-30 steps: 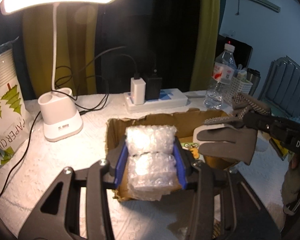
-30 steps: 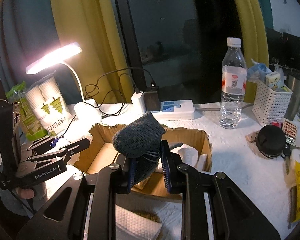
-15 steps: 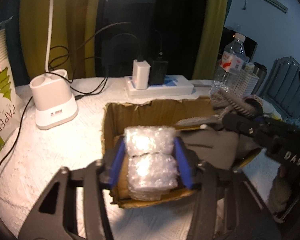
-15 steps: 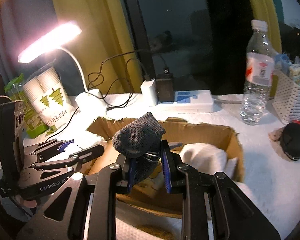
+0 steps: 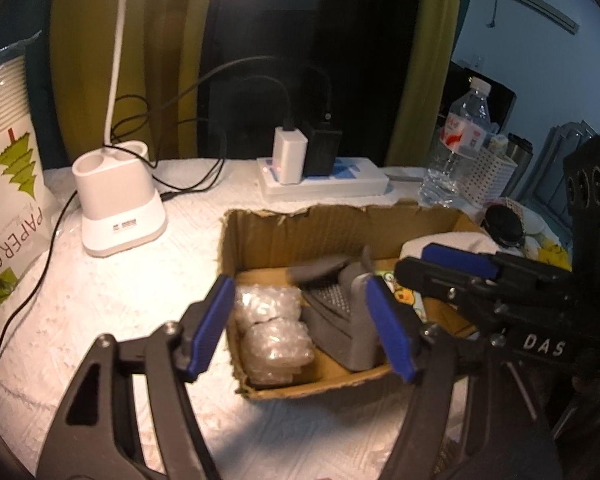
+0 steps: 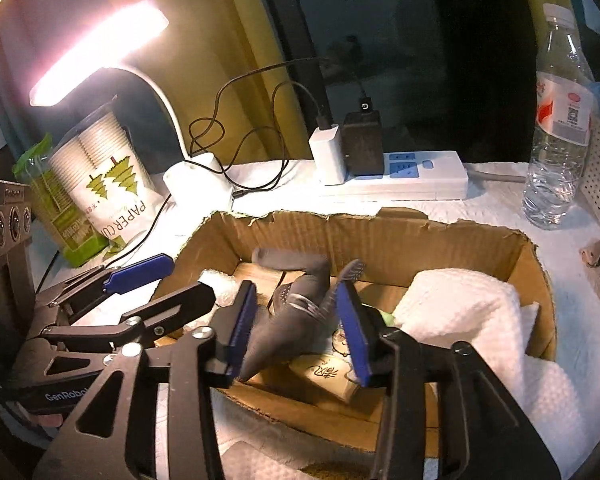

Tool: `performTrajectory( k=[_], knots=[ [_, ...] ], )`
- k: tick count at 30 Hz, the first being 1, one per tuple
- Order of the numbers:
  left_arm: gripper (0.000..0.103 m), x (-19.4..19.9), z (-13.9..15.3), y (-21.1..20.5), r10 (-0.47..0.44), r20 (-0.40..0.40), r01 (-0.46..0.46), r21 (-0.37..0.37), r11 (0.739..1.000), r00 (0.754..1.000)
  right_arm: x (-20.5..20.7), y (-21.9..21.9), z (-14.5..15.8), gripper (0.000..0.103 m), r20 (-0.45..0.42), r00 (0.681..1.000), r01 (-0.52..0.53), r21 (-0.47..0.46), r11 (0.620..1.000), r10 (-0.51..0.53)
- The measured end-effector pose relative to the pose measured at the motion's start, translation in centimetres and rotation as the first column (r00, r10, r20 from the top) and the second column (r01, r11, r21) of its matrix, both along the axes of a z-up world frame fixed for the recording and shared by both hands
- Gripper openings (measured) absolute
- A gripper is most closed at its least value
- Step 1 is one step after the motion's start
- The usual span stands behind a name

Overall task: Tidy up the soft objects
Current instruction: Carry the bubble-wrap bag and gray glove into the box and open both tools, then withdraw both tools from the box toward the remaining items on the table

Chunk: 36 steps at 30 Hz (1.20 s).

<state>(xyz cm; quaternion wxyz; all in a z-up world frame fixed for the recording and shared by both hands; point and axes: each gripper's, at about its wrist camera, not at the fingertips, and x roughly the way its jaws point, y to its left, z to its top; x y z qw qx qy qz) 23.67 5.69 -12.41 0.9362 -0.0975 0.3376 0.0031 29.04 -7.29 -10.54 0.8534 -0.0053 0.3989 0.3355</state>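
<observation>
Hovering over the near edge of the cardboard box, the left gripper has its blue-padded fingers spread wide with nothing between them. Just below them, a bubble-wrap bundle lies in the box's 7 o'clock corner, against the left wall. Beside it, toward 3 o'clock, a grey glove with a dotted palm lies on the box floor, leaning against the bundle.

In the right wrist view, the right gripper is also spread, its fingers flanking the grey glove without pressing on it; whether either pad touches the fabric cannot be told, as the glove is motion-blurred. A white towel fills the box's 3 o'clock side, and a small printed packet lies on the floor near 6 o'clock.

On the table, covered in white paper, a desk lamp stands at 10 o'clock of the box, a power strip with two chargers at 12 o'clock, and a water bottle at 2 o'clock. A sleeve of paper cups stands at the far 9 o'clock side.
</observation>
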Motion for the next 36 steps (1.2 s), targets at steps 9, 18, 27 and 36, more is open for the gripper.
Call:
performTrajectory(
  k=[9, 18, 27, 36],
  knots=[
    [0.070, -1.8, 0.9, 0.4, 0.018, 0.013, -0.018, -0.002, 1.000, 1.000, -2.0, -1.5, 1.8, 0.047, 0.041, 0.999, 0.030, -0.008, 1.000, -0.030],
    [0.070, -4.4, 2.1, -0.5, 0.008, 0.039, -0.008, 0.003, 1.000, 0.999, -5.2, -2.8, 3.2, 0.048, 0.075, 0.996, 0.048, -0.024, 0.999, -0.046],
    [0.071, -6.9, 1.8, -1.2, 0.003, 0.031, -0.003, 0.002, 1.000, 1.000, -8.5, -4.0, 3.0, 0.063, 0.102, 0.994, 0.054, -0.062, 0.997, -0.047],
    [0.071, -9.5, 0.8, -1.1, 0.016, 0.019, -0.016, -0.009, 1.000, 1.000, -10.9, -4.6, 1.0, 0.083, 0.115, 0.992, 0.069, -0.125, 0.990, -0.054]
  ],
)
